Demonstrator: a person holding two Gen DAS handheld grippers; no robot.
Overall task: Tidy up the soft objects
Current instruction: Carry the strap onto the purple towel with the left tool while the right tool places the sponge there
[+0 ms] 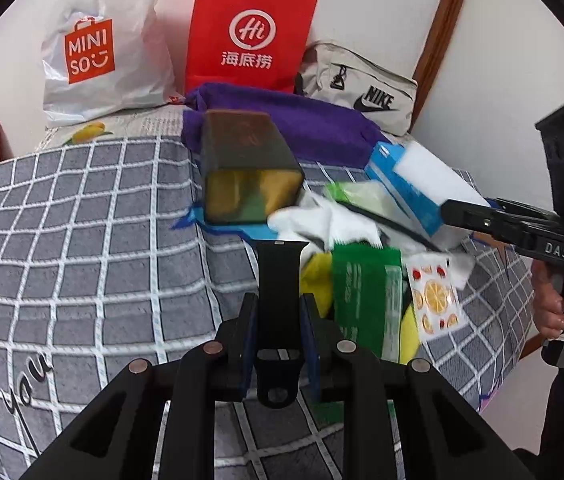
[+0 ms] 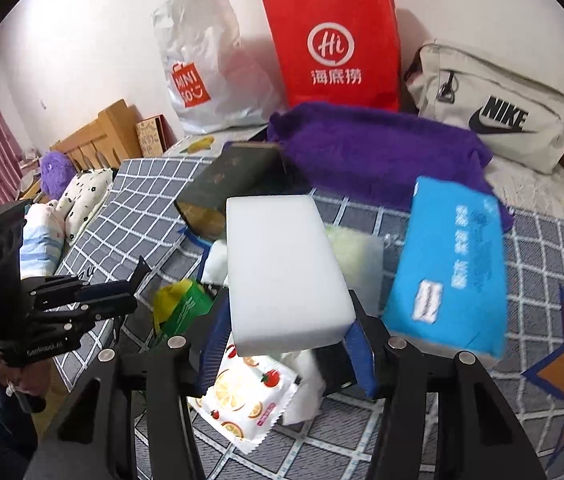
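1. Left gripper (image 1: pixel 279 322): its jaws are closed on one black watch strap (image 1: pixel 279 280), which is held upright between the blue pads above the checked bedcover (image 1: pixel 81 240).
2. Right gripper (image 2: pixel 288 336): one white sponge block (image 2: pixel 282 268) is clamped between its two blue pads and is carried clear of the heap. No earlier picture is given for comparison.
3. Heap of soft things, lying on the bedcover below and between the two grippers: one blue tissue pack (image 2: pixel 448 268), one green packet (image 1: pixel 364 292), one fruit-printed wipes sachet (image 2: pixel 241 396), one yellow cloth (image 1: pixel 318 276) and some crumpled white tissue (image 1: pixel 314 220) are counted. How many more pieces lie underneath cannot be told.
4. One dark tinted box (image 1: pixel 245 168) is seen just behind the heap, with yellow contents showing through its end.
5. One purple fluffy towel (image 2: pixel 378 156) is spread behind the box.
6. Against the wall three bags are stood: one white plastic bag (image 1: pixel 101 40), one red paper bag (image 1: pixel 249 32), one beige sling bag (image 2: pixel 494 108).
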